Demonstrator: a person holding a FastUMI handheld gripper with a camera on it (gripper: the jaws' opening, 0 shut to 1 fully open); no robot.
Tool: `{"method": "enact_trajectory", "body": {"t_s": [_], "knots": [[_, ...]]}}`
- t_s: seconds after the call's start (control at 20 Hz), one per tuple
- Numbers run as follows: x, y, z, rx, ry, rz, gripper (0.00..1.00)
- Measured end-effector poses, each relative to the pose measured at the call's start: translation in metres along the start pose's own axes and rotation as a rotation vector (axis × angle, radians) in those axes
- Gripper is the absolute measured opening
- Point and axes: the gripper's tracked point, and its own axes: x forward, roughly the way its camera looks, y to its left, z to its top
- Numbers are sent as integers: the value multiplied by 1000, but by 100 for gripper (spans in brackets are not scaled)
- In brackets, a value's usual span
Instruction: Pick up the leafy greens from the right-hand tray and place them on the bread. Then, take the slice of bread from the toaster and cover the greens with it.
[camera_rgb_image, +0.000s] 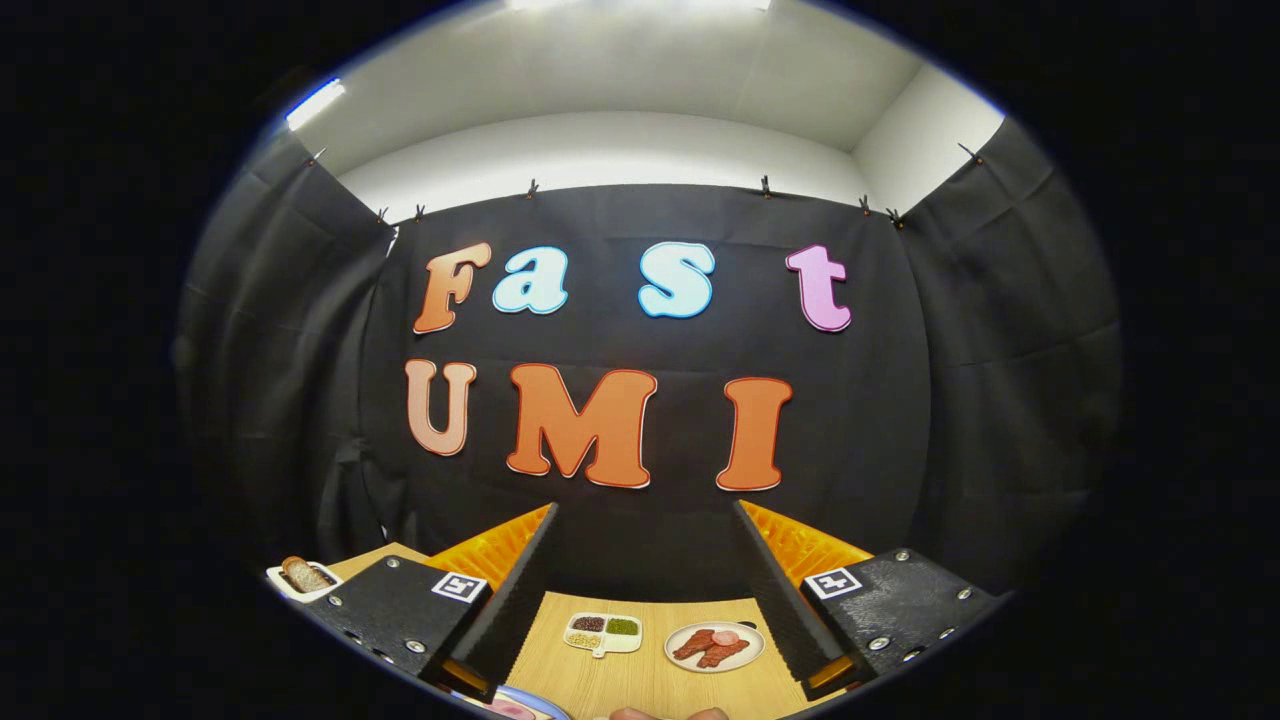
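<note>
Between the gripper (645, 600)'s wide-open, empty fingers, on a wooden table (640, 680), sits a divided dish (603, 633) of dark and green fillings beside a plate (714, 646) of reddish meat. Left, a bread slice (305, 574) stands on edge in the white toaster (290, 586).

no readable text – just square coded markers (459, 586) on the jaws.
</note>
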Motion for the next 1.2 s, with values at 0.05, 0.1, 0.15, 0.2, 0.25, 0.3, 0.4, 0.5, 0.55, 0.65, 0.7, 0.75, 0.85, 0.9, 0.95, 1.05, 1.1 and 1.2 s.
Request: {"method": "enact_trajectory", "body": {"t_s": [0.05, 0.1, 0.15, 0.2, 0.25, 0.3, 0.4, 0.5, 0.55, 0.65, 0.7, 0.75, 0.85, 0.9, 0.95, 1.05, 1.1, 1.2], "knots": [[-1, 0, -2, -2, 4, -1, 99], [-1, -1, -3, -5, 8, -4, 99], [-1, -3, -4, -11, 9, -11, 99], [-1, -6, -3, -14, 7, -18, 99], [-1, -7, -4, -14, 9, -22, 99], [-2, -7, -5, -11, 10, -23, 100], [-2, -8, -8, -3, 15, -22, 100], [-2, -7, -16, 2, 29, -19, 100], [-2, -8, -21, 7, 38, -18, 100], [-2, -4, -35, 23, 68, -8, 100], [-2, -2, -42, 32, 83, 3, 100], [-2, -1, -47, 35, 95, 12, 100], [0, -6, -59, 22, 117, 5, 100], [1, -9, -66, 20, 131, 0, 100], [1, -10, -75, 24, 151, -1, 100], [2, -9, -93, 42, 196, 8, 100], [3, -7, -103, 52, 219, 12, 100], [8, -9, -131, 70, 284, 11, 100]]}}
